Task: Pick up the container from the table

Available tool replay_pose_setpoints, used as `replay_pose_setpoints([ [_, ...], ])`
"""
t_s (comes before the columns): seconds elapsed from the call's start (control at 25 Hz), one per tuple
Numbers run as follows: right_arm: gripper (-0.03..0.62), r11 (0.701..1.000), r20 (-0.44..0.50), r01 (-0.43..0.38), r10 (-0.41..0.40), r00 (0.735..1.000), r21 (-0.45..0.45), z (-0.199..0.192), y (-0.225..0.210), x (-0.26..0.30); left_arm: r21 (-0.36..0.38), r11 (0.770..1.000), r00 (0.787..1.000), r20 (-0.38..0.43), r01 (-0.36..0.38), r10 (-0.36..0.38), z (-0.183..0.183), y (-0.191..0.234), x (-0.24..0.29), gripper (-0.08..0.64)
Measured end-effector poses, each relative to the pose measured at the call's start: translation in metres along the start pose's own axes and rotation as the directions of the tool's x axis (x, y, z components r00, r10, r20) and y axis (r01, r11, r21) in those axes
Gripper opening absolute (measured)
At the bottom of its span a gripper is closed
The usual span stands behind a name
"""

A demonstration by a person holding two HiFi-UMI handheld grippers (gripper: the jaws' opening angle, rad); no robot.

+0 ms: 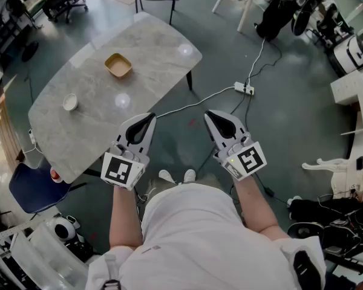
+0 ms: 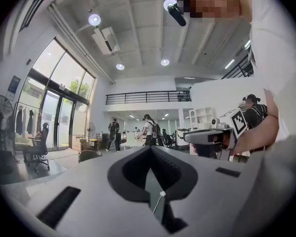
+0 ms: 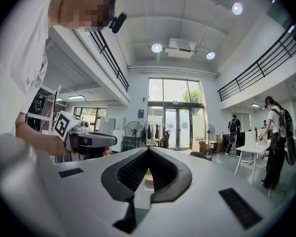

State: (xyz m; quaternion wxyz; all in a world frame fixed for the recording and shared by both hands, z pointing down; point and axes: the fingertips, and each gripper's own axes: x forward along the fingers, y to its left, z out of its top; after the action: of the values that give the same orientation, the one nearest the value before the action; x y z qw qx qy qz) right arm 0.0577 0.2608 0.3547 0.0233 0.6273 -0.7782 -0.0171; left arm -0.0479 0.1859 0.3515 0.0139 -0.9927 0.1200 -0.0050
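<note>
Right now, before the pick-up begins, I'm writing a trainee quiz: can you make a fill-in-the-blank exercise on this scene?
1. The tan container on the table is held by ___ gripper.
2. The left gripper and right gripper both have their jaws ___.
3. The small cup on the table is ___.
4. The chair by the table's corner is ___.

Missing words: neither; shut; white; blue.
</note>
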Motion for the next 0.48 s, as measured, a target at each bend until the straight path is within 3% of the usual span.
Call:
replay_pose_setpoints([
  [0.16, 0.009, 1.000, -0.010, 0.006, -0.006, 1.000, 0.009, -0.004, 0.007, 0.025, -0.017, 1.000, 1.000, 0.009, 0.003, -0.003, -0.003, 0.026, -0.006, 0.000],
  [0.36, 0.009, 0.990, 0.031, 0.011, -0.016, 0.999, 0.139, -0.009, -0.002, 0.040, -0.028, 1.000, 1.000, 0.000, 0.014, -0.014, -0.013, 0.046, -0.002, 0.000],
  [0.48, 0.009, 0.988, 0.039, 0.024, -0.030, 0.999, 0.154, -0.011, -0.018, 0.047, -0.013, 1.000, 0.999, -0.017, 0.026, -0.027, -0.022, 0.055, 0.012, 0.000],
])
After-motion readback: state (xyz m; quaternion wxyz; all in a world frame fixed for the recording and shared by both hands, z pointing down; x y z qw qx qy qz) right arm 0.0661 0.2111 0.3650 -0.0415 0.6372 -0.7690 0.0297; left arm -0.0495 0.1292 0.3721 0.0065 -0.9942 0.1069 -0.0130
